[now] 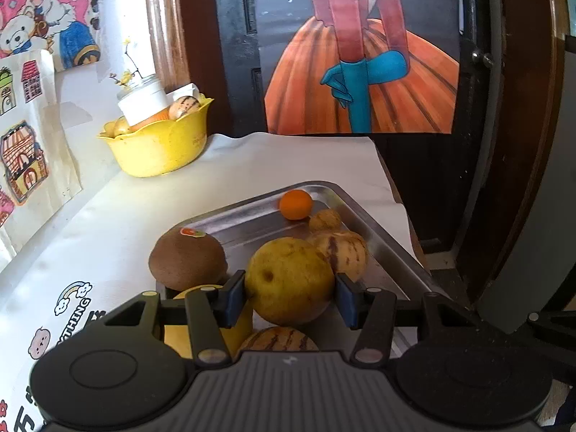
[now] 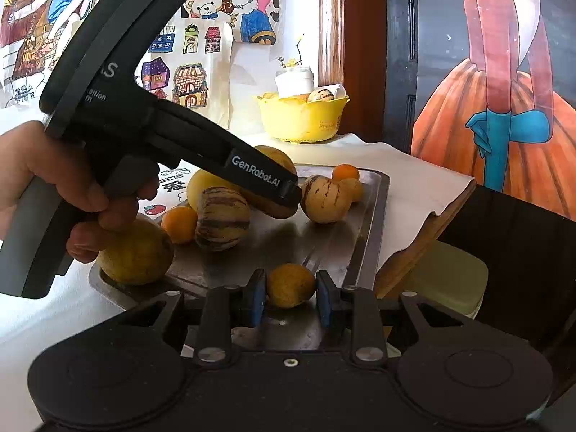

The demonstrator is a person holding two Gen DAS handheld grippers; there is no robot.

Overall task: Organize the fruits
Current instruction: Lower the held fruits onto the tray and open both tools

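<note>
Left gripper (image 1: 289,293) has its pads pressed on a big yellow pear (image 1: 289,280) just above the steel tray (image 1: 381,248). Right gripper (image 2: 291,297) hangs open around a small yellow fruit (image 2: 290,285) at the tray's near edge, pads apart from it. Yellow bowl (image 2: 302,118) sits behind.

Tray (image 2: 363,223) under both tongs: brushed metal, glossy, reflecting the fruit. Left tongs (image 1: 289,293): matt black plastic w/ blue rubbery-looking pads (image 1: 235,297), either side of a dull yellow fruit (image 1: 289,280) w/ brown specks. Worktop (image 1: 118,223) covered in smooth white sheet w/ slight sheen; bowl (image 1: 158,144) far ahead-left is yellow plastic.
</note>
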